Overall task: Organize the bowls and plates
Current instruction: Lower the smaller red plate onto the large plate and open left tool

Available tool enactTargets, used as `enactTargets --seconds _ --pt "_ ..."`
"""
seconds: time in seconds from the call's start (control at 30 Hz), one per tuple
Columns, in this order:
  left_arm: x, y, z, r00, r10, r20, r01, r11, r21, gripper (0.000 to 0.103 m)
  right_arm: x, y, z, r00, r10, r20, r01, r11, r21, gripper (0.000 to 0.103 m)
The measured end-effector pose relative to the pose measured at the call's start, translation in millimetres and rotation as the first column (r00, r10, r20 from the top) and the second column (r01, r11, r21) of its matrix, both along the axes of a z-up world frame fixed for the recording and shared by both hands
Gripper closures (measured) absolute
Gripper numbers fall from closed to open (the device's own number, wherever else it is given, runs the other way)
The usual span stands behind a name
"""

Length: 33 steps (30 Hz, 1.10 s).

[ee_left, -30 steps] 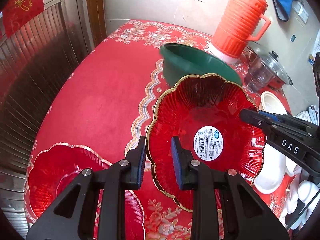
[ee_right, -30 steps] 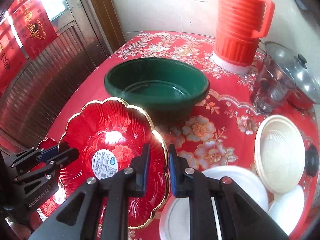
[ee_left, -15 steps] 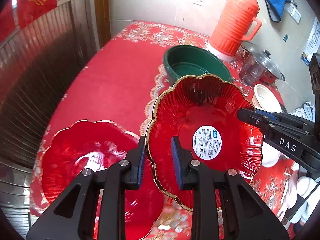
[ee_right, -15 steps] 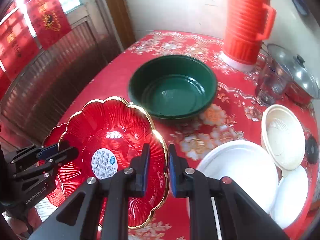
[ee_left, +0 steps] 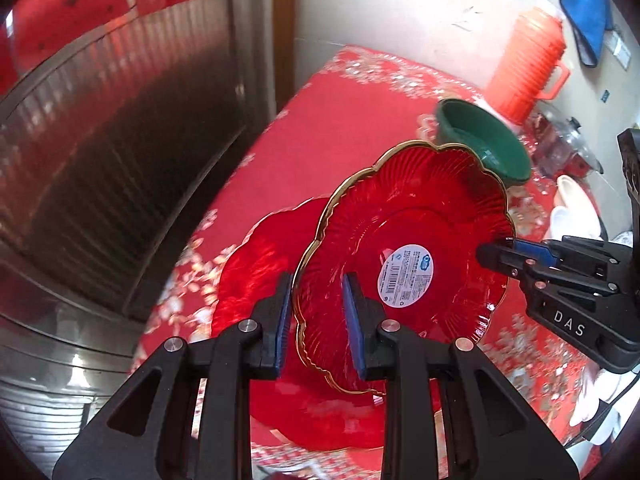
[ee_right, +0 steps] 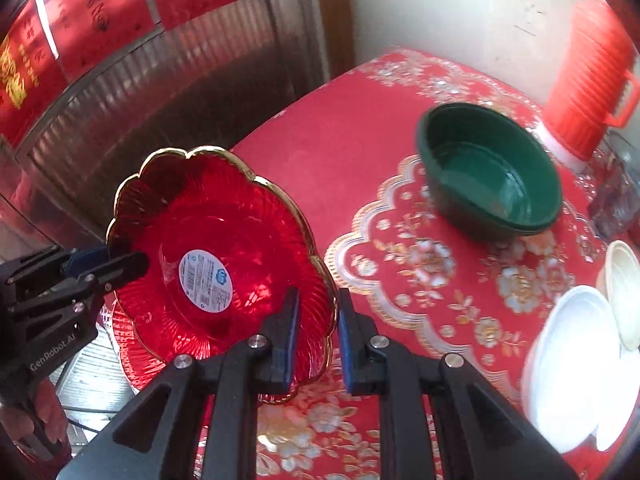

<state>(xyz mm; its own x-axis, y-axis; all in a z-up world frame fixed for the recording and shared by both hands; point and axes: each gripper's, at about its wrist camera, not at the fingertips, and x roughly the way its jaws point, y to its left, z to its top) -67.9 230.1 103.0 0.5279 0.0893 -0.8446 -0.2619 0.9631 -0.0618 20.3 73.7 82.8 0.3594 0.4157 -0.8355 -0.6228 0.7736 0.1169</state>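
— What's different from a second ago?

— The red plate [ee_left: 404, 236] has been carried left across the table [ee_right: 352, 152], away from the green bowl [ee_right: 492, 168]. A second ago it hung just in front of that bowl; now it sits over a second red plate [ee_left: 256, 264] lying on the cloth near the table's left edge.

— Who's holding it?

— Both tongs. The left gripper [ee_left: 318, 316] is clamped on the near-left rim, one pad inside the plate and one outside. The right gripper [ee_right: 316, 330] pinches the opposite rim the same way. Neither grip has shifted during the carry.

— Is it down yet?

— I'd say not. It's tilted, and the lower plate shows beneath it, but the blur makes it hard to tell whether the near edges touch.

— And for the task?

— The matching plates are about to be stacked. The white plates [ee_right: 576, 364] and bowl at the right are untouched, as is the green bowl by the orange flask [ee_right: 592, 76].
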Motion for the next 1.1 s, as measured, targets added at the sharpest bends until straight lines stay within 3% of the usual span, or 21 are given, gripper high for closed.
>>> enactTargets --seconds 0.23,0.5,0.8,1.1 --pt "-11 20 -28 0.999 0.021 -0.047 -0.02 1.0 0.013 0.079 -11 33 -27 0.999 0.044 -0.028 -0.046 0.996 -0.078 0.087" --pt "-10 24 -49 0.996 0.019 -0.087 -0.014 0.998 0.055 0.079 -17 58 -41 0.998 0.066 -0.017 -0.068 0.983 -0.173 0.08" --pt "-7 25 -52 0.997 0.034 -0.065 -0.029 0.996 0.079 0.078 -15 63 -48 0.998 0.063 -0.005 -0.063 0.986 -0.158 0.077" --pt "-17 21 -37 1.0 0.031 0.002 -0.031 0.995 0.089 0.055 -22 55 -45 0.998 0.06 0.018 -0.057 0.988 -0.144 0.07"
